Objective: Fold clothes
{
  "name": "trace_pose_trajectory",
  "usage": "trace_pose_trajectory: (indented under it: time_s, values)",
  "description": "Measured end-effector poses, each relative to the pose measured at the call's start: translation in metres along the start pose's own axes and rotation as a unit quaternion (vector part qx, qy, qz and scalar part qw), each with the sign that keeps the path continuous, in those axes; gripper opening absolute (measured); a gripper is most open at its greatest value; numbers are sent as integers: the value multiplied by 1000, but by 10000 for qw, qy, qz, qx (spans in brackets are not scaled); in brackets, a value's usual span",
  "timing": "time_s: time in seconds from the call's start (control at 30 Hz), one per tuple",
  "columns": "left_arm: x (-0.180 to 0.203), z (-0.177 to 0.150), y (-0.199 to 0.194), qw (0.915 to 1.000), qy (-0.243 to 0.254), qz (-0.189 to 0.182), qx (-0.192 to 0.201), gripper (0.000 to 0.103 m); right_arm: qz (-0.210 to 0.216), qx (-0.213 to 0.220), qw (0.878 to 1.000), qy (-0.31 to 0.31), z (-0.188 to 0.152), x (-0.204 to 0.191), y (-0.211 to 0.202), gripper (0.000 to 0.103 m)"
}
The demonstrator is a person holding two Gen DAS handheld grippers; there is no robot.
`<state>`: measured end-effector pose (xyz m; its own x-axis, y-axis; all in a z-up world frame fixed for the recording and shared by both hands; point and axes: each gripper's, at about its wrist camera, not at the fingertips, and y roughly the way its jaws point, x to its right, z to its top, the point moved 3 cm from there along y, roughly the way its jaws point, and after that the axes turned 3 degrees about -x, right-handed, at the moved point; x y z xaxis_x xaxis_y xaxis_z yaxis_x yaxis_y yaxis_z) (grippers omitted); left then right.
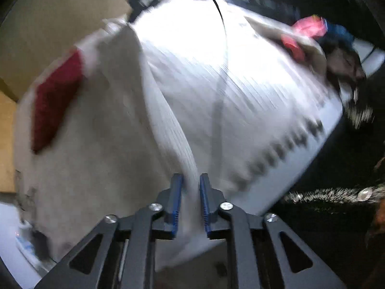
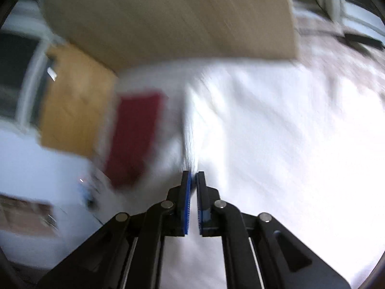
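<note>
**Mid-fold: garment lifted at two points, nothing yet laid flat**

Both views were smeared by motion, so fine detail was lost. In the left wrist view the left gripper point(image 1: 191, 202) had its blue pads parted a little, and a ridge of the white garment point(image 1: 240, 84) ran up between them. The cloth filled the gap, so it looked pinched rather than loose, though the blur left some doubt about how firmly. The garment spread away from the tongs as a broad pale sheet with a row of dark marks point(image 1: 284, 147) near one edge and a red patch point(image 1: 56, 101) on its far left side. A heap of other clothes point(image 1: 320, 38) in pink, blue and dark tones lay beyond its upper right corner.

In the right wrist view the right gripper point(image 2: 193, 180) had its pads nearly pressed together, with a thin fold of the same white cloth rising from the slit between them (it appeared to be nipped there). The red patch point(image 2: 134, 137) showed just to the left of that fold, and a wooden board point(image 2: 168, 16) and an orange-brown panel point(image 2: 74, 101) stood behind.

Judging from this, the fold was under way but not finished: the garment was held up and bunched, not lying as a tidy rectangle. Laying it over, smoothing it, releasing it, and then handling the waiting heap all seemed left to do.
</note>
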<state>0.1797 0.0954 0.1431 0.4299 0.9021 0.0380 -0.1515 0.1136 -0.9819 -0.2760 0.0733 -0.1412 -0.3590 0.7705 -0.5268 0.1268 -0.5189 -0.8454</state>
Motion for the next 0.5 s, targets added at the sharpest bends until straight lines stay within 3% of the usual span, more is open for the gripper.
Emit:
trace_pose_trajectory:
  time_s: [0.07,0.17,0.3,0.4,0.5]
  values:
    - [31,-8,12,9997,12,-35,-236,25,-290,-69,9995,-73,-15,14,-5,13]
    - [48,-18,16,9989,-339,-84,-297,31,-85,134,9997,-182,-28,24,-29,18]
    - [27,-13,16,9936,-1125,-18,-63,32,15,402,9983,-431,-20,14,-53,18]
    - [1,15,11,9895,-1402,53,355,33,60,586,9959,-681,-4,-6,-60,19]
    - [-29,56,18,9848,-1560,200,731,37,-55,585,9939,-933,19,-28,-48,31]
